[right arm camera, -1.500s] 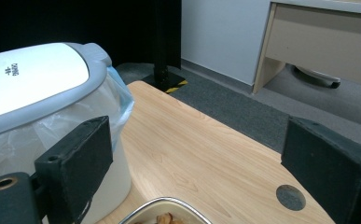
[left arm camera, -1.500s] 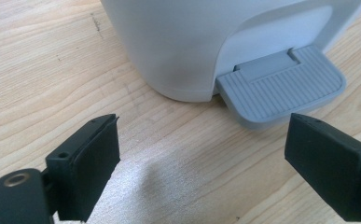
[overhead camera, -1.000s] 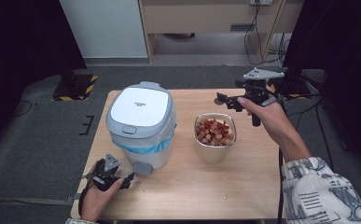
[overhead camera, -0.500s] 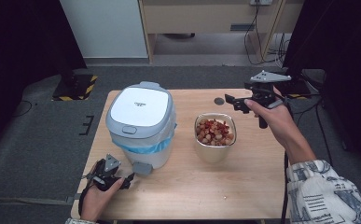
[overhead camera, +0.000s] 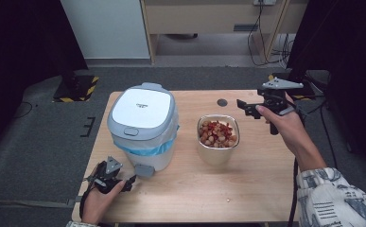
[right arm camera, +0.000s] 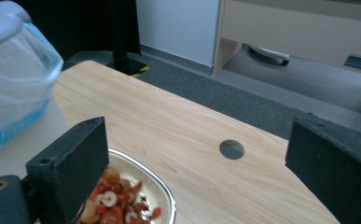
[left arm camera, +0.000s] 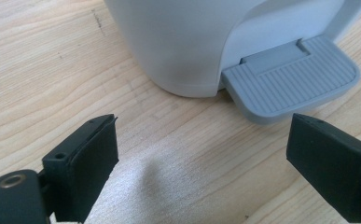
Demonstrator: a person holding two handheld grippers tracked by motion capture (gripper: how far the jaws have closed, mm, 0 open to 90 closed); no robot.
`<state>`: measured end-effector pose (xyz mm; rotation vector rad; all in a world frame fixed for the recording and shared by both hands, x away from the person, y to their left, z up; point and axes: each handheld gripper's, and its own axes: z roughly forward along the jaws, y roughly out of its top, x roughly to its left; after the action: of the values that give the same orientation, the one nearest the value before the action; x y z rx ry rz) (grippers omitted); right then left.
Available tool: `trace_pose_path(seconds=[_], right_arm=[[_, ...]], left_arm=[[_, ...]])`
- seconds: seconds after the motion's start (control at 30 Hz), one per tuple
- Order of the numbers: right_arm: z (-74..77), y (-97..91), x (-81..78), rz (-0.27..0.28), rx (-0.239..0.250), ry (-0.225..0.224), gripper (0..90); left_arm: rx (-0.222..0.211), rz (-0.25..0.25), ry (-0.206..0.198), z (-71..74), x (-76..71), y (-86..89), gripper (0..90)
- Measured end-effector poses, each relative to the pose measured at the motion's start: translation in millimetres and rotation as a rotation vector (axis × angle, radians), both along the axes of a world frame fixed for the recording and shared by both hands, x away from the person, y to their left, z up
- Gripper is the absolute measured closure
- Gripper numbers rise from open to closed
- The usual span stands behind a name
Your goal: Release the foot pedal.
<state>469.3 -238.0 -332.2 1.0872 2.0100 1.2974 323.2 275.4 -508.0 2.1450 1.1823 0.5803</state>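
Two grippers are working at the wooden table [overhead camera: 261, 189]. The right gripper [overhead camera: 245, 108] is hovering just beyond the metal bowl [overhead camera: 218, 154] of mixed nuts [overhead camera: 218, 133]; its jaws have just been opening, with nothing between them. The left gripper [overhead camera: 129, 182] is resting open before the grey pedal [left arm camera: 290, 84] of the white bin [overhead camera: 143, 124].

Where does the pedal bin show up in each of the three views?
High view: pedal bin left of centre on the table, its grey pedal facing the person.
Left gripper view: its white base and pedal fill the top.
Right gripper view: its bag-lined upper edge at far left.
Shared landmark: the steel bowl beside it.
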Motion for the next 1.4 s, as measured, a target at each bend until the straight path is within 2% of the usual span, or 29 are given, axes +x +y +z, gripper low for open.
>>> trace_pose_path(seconds=[0.27,0.43,0.57,0.67,0.93,1.1,1.27,1.4], right_arm=[[-14.8,-17.4,-2.3,-0.068,-0.011,0.008,6.4],[-30.8,-26.9,-6.8,-0.100,-0.021,0.020,7.3],[-50.7,-35.6,-13.6,-0.115,-0.041,0.051,7.4],[-69.0,-43.9,-21.0,-0.122,-0.059,0.074,7.6],[-122.3,-58.0,-39.5,-0.152,-0.053,0.151,8.1],[-150.3,-60.1,-38.4,-0.191,-0.063,0.204,8.7],[-169.6,-58.2,-33.2,-0.220,-0.064,0.249,9.0],[-180.0,-57.2,-28.4,-0.253,-0.084,0.285,7.9]], left_arm=[[0.000,0.011,-0.014,0.0,0.5,2.0,8.4],[0.000,0.024,-0.029,1.0,1.0,4.2,9.6],[-0.010,0.049,-0.031,1.0,2.1,8.6,9.7],[-0.001,0.064,-0.028,0.1,3.6,10.7,10.1],[0.003,0.109,-0.024,-1.2,7.4,19.8,10.7],[0.002,0.149,-0.009,-5.1,12.9,30.8,10.8],[-0.020,0.184,0.027,-12.8,18.9,43.1,10.8],[-0.039,0.181,0.046,-16.9,20.3,46.1,10.8]])
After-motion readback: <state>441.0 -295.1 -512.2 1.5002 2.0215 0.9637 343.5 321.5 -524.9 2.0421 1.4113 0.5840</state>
